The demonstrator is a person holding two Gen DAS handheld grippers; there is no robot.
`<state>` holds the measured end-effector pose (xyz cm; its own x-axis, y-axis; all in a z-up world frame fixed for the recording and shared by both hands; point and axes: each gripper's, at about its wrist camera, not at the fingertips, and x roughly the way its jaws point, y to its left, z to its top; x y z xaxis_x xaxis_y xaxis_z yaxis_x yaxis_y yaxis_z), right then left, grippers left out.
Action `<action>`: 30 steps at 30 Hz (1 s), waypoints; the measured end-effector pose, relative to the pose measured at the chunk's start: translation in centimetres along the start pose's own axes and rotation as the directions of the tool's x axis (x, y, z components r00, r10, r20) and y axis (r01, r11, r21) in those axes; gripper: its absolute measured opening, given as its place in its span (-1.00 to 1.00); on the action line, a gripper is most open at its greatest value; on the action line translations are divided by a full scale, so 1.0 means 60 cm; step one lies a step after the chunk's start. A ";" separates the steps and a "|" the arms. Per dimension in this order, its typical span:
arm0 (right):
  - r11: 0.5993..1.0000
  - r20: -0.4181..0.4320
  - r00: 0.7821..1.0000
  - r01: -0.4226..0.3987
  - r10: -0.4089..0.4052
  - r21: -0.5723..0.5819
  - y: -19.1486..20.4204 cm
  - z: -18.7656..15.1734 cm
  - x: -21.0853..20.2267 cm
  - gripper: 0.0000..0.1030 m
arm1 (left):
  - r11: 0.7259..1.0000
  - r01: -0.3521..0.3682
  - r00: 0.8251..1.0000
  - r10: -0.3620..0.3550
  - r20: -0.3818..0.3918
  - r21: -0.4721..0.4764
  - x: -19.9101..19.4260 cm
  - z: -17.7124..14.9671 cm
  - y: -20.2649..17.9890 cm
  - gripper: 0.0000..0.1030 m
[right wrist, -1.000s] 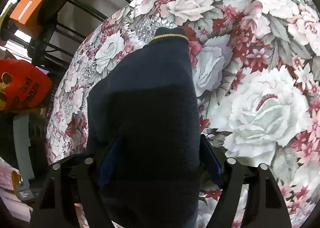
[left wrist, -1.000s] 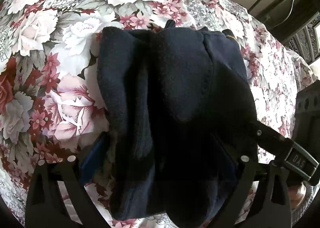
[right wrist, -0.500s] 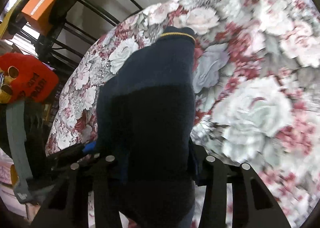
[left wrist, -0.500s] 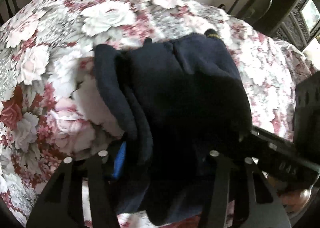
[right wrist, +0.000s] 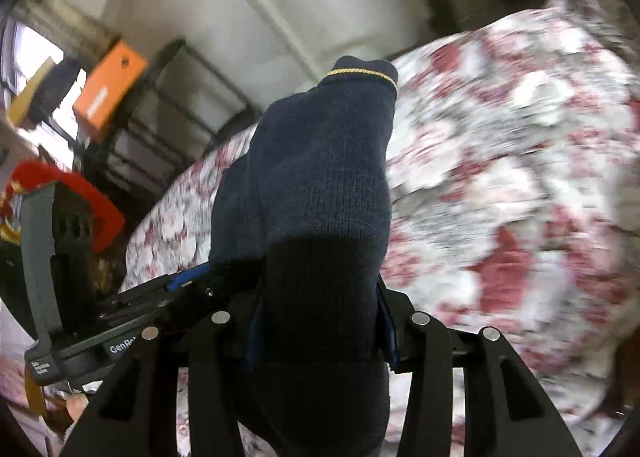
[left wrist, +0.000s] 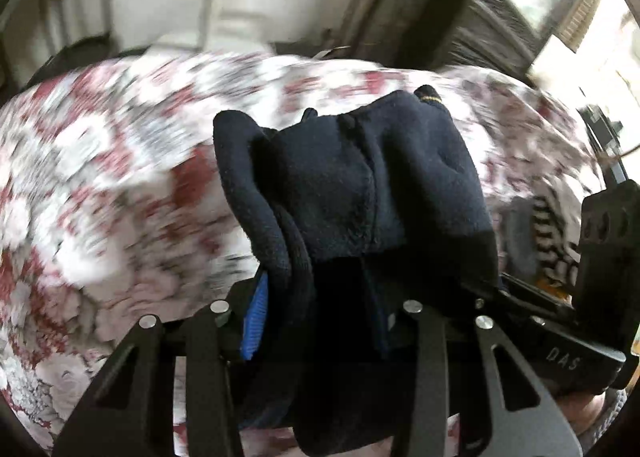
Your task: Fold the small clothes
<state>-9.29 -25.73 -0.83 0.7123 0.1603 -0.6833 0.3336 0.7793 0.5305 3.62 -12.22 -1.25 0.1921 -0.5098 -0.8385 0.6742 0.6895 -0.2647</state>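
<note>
Left wrist view, left to right: floral bedspread (left wrist: pixel 120 185), blurred; left gripper (left wrist: pixel 320 313) with blue-padded fingers (left wrist: pixel 253 321), closing on a bunched edge of the navy knit garment (left wrist: pixel 360 193), the fabric filling the gap between them. The garment is seen raised off the bedspread and running away from the fingers, its long axis pointing forward toward a yellow-trimmed cuff (left wrist: pixel 430 97) at the far end. At far right, a striped item (left wrist: pixel 552 233) and part of the other tool are seen.

Right wrist view, left to right: orange box (right wrist: pixel 108 93) on a dark rack, red object (right wrist: pixel 80 201), the left tool's body, then the right gripper (right wrist: pixel 320 321), clamped on the same garment's near edge.

Relation judged decisive: both grippers hold the near edge side by side, equally close, the length extending forward, so the fold is judged to go across that axis.

Shown only in the left view: layered folds and a centre seam. Shown only in the right view: the cuff's yellow line in full.
</note>
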 end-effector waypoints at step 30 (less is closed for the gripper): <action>0.882 0.249 0.900 0.239 -0.358 0.406 -0.536 0.039 -0.548 0.04 | 0.931 0.072 0.990 -0.024 -0.137 0.357 0.172 0.059 -0.722 0.66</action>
<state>-42.00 -57.50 5.74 0.6751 -0.2861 -0.6800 0.7153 0.4796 0.5083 -21.07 -49.17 3.22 0.0765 -0.4507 -0.8894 0.8963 0.4218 -0.1366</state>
